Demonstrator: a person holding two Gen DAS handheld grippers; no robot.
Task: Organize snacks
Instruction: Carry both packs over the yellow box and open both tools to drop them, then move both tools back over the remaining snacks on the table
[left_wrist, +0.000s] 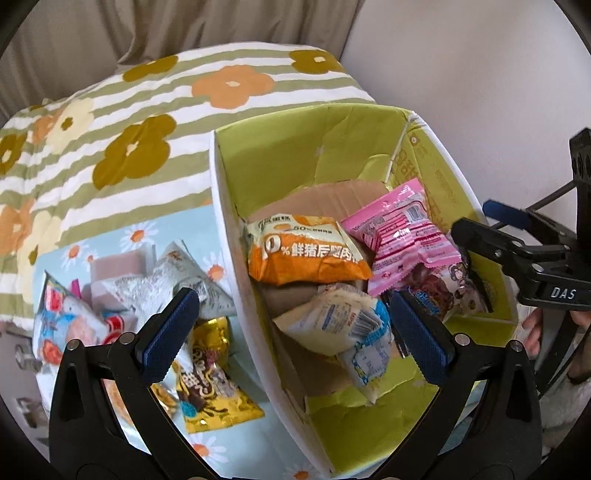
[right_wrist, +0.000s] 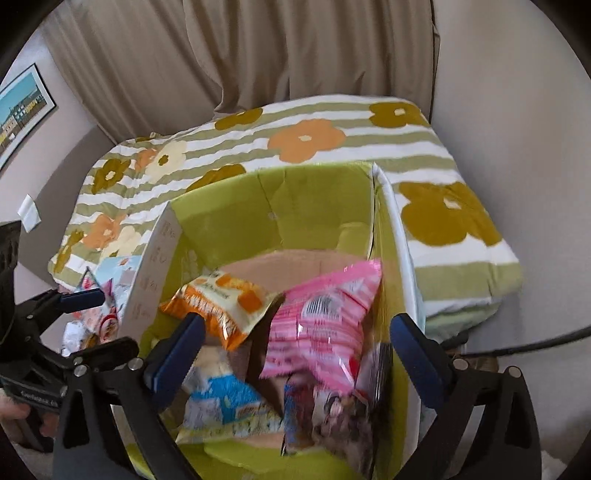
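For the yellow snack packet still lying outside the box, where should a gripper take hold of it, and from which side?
Probably the yellow packet's crimped lower end near the corner, coming from above. It lies flat on the blue daisy cloth, so only a thin sealed edge fits between fingers. Its upper end is tucked under the gold wrapper, and the box wall stands close on the right. The open left gripper hovers nearest.

Home bedroom, floral striped quilt (right_wrist: 332, 147), beige curtain (right_wrist: 295, 55), framed picture (right_wrist: 26, 107)

Right wrist view: pink packet (right_wrist: 325, 328) & cartoon packet (right_wrist: 340, 413) motion-blurred; box (right_wrist: 273, 195) cut off at 6 o'clock.
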